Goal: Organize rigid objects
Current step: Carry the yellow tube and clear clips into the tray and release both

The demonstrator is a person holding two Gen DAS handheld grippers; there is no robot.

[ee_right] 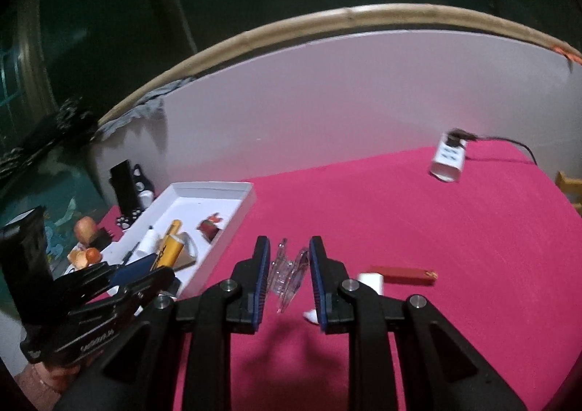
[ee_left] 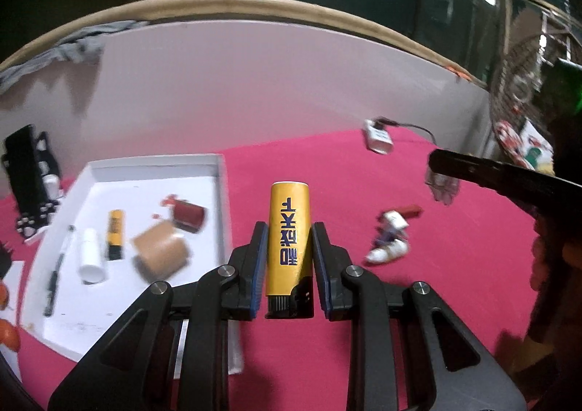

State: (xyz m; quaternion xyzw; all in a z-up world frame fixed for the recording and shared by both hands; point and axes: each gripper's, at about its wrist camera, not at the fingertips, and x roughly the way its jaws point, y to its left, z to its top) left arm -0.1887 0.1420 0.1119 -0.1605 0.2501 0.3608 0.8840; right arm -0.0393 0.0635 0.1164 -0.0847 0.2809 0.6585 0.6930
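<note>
My left gripper (ee_left: 289, 229) is shut on a yellow lighter (ee_left: 288, 240) with blue characters, held above the pink cloth just right of the white tray (ee_left: 152, 163). The tray holds a second yellow lighter (ee_left: 115, 234), a white tube (ee_left: 91, 260), a brown tape roll (ee_left: 162, 254), a dark red box (ee_left: 187, 216) and a black pen (ee_left: 54, 280). My right gripper (ee_right: 289, 247) is shut on a clear plastic clip (ee_right: 287, 271) above the cloth. The left gripper (ee_right: 109, 287) with its lighter shows at lower left of the right wrist view.
A small white figure (ee_left: 389, 240) and a red bar (ee_right: 402, 274) lie on the pink cloth. A white plug adapter (ee_right: 448, 158) with a black cable sits at the back. A white backboard (ee_right: 327, 101) stands behind. A black holder (ee_left: 31, 178) stands left of the tray.
</note>
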